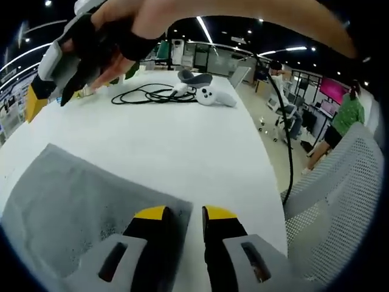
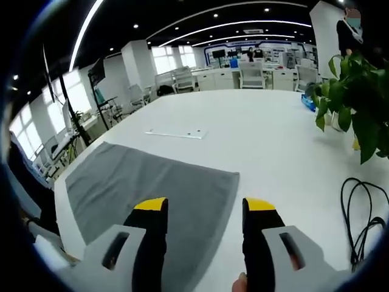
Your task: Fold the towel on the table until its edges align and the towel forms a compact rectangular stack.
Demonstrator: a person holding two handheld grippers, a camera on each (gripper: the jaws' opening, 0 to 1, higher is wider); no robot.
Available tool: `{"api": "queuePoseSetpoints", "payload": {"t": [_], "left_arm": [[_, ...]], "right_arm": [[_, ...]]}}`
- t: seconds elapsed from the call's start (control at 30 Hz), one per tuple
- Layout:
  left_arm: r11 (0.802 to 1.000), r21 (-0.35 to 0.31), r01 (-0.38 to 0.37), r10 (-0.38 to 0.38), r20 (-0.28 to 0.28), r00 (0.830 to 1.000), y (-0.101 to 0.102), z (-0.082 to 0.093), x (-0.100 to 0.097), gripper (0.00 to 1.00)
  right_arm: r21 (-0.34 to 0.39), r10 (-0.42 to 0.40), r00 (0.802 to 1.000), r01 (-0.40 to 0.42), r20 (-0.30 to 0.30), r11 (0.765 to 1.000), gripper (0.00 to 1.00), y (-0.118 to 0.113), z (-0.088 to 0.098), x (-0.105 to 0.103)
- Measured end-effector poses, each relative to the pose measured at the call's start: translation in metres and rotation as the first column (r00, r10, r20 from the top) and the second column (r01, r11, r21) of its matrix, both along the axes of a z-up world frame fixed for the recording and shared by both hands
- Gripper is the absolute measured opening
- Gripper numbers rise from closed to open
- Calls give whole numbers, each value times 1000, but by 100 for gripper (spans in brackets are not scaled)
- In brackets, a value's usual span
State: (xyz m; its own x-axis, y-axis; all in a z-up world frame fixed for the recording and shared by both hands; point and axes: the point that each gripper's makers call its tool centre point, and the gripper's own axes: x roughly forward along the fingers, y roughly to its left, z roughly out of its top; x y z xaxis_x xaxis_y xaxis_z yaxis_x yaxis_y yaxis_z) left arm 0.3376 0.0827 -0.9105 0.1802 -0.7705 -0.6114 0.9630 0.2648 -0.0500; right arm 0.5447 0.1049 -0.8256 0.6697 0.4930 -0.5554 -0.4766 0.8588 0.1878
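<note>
Grey cloth towel point(image 2: 152, 182) lies flat, unfolded, on the near part of the white table point(image 2: 273, 140); right gripper point(image 2: 205, 210) above its near right corner, jaws wide, empty; left gripper point(image 1: 185, 216) over the towel's edge, jaws narrow, nothing visibly between; black cable point(image 1: 152, 94) coiled far side

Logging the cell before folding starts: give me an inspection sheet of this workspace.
Surface: white table, bare around the towel.
Job's things: grey towel lying flat, unfolded, near the table edge.
Clutter: VR headset and white controller; flat white strip; potted plant.
Grippers: left gripper over the towel's corner, jaws apart, holding nothing; right gripper jaws apart over the towel's edge, holding nothing.
Cables: black cable coiled by the headset.
Surroundings: mesh chair; open office with desks, people standing.
</note>
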Motion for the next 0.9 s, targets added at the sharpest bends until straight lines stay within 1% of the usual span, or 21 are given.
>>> {"api": "queuePoseSetpoints", "payload": {"t": [0.03, 0.13, 0.17, 0.2, 0.27, 0.3, 0.37, 0.43, 0.6, 0.7, 0.77, 0.8, 0.9], "left_arm": [[1000, 7, 6, -7, 33, 999, 1, -1, 2, 20], [998, 40, 46, -50, 104, 993, 1, -2, 3, 17], [999, 35, 37, -40, 85, 996, 0, -2, 1, 17], [999, 35, 37, -39, 85, 996, 0, -2, 2, 16], [999, 36, 31, -35, 91, 995, 1, -2, 4, 11], [999, 29, 36, -39, 105, 994, 1, -2, 6, 8], [1000, 3, 31, -31, 100, 995, 3, -1, 6, 8], [999, -5, 34, -33, 100, 994, 3, 0, 6, 7], [1000, 5, 29, -29, 83, 996, 2, -1, 7, 6], [1000, -4, 19, -19, 72, 997, 2, 0, 7, 6], [999, -32, -9, 10, 30, 1000, 3, 0, 8, 6], [999, -40, -17, 17, 19, 1000, 3, 0, 9, 6], [999, -42, -14, 15, 22, 1000, 3, 0, 8, 6]], "right_arm": [[-1, -2, 1000, 2, -2, 1000, 47, 0, -2, 1], [4, -11, 1000, 11, -14, 1000, 47, 1, -8, 4], [3, -12, 1000, 12, -18, 1000, 47, 1, -10, 4], [1, -12, 1000, 12, -18, 1000, 47, 1, -10, 4], [-2, -11, 1000, 11, -21, 1000, 47, 2, -12, 5], [-6, -10, 1000, 10, -21, 1000, 47, 1, -14, 6], [-20, -3, 1000, 2, -23, 1000, 46, 1, -17, 8], [-40, 4, 1000, -5, -27, 999, 46, 0, -22, 11], [-52, 1, 1000, -2, -31, 999, 44, 0, -30, 21], [-53, 10, 1000, -12, -29, 999, 38, 3, -34, 27], [-43, 18, 999, -19, -30, 999, 35, 6, -36, 32], [-40, 19, 999, -20, -31, 999, 34, 7, -37, 37], [-48, 5, 1000, -6, -20, 999, 32, 7, -39, 50]]}}
